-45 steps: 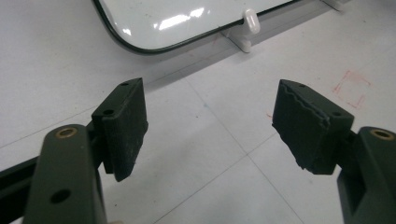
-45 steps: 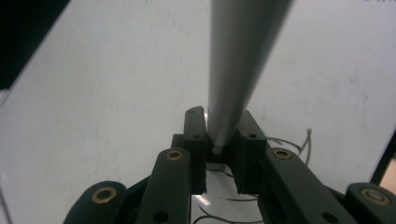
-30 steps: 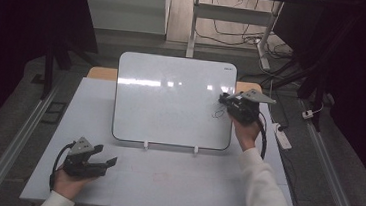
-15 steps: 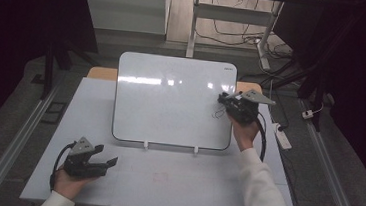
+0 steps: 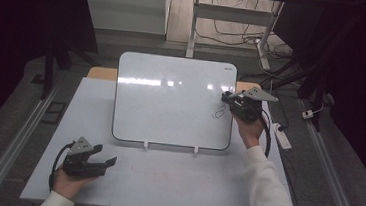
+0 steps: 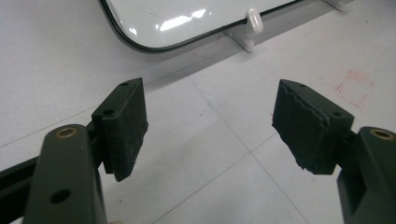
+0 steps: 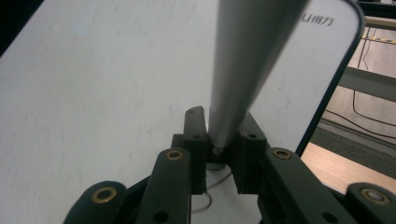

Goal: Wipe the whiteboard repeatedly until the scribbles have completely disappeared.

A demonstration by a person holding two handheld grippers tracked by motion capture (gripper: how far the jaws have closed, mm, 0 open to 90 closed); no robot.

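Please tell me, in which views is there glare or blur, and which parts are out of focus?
High view: bright glare patches sit on the upper part of the whiteboard, and the surroundings are very dark. Left gripper view: a reflection shines on the board's corner; the left gripper pads look fairly sharp. Right gripper view: the grey marker held in the right gripper is close and blurred.

A grey marker (image 7: 243, 70) is clamped upright against a propped whiteboard (image 5: 171, 102), beside a dark scribble (image 5: 218, 112).
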